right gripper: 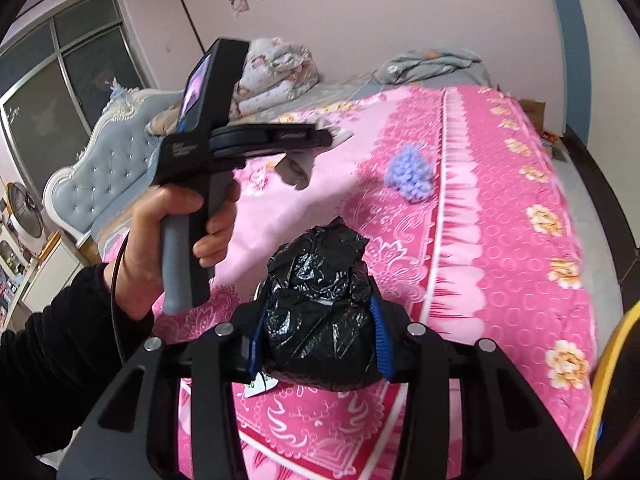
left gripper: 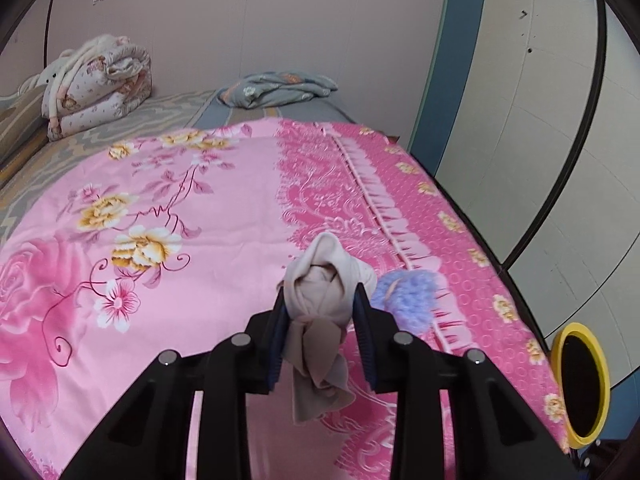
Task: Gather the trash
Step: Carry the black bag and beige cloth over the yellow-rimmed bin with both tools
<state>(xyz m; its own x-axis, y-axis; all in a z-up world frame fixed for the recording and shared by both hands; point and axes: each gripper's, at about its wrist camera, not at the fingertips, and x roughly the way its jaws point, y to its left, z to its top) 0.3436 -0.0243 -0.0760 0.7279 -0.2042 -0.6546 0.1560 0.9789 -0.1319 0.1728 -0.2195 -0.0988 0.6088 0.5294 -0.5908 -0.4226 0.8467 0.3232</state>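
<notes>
My left gripper (left gripper: 320, 300) is shut on a crumpled beige cloth (left gripper: 320, 288) and holds it above the pink floral bedspread (left gripper: 180, 208). The cloth hangs down between the fingers. In the right wrist view the left gripper (right gripper: 320, 136) shows from the side with the cloth (right gripper: 298, 170) in it. My right gripper (right gripper: 316, 320) is shut on a crumpled black plastic bag (right gripper: 320, 312) over the bed's near edge. A fuzzy lilac ball (left gripper: 412, 300) lies on the bedspread just right of the left gripper; it also shows in the right wrist view (right gripper: 412, 176).
A yellow-rimmed bin (left gripper: 580, 384) stands beside the bed at the lower right, its rim also in the right wrist view (right gripper: 604, 380). Folded quilts (left gripper: 96, 80) and a grey blanket (left gripper: 276, 88) lie at the bed's far end. A padded headboard (right gripper: 100, 160) is at the left.
</notes>
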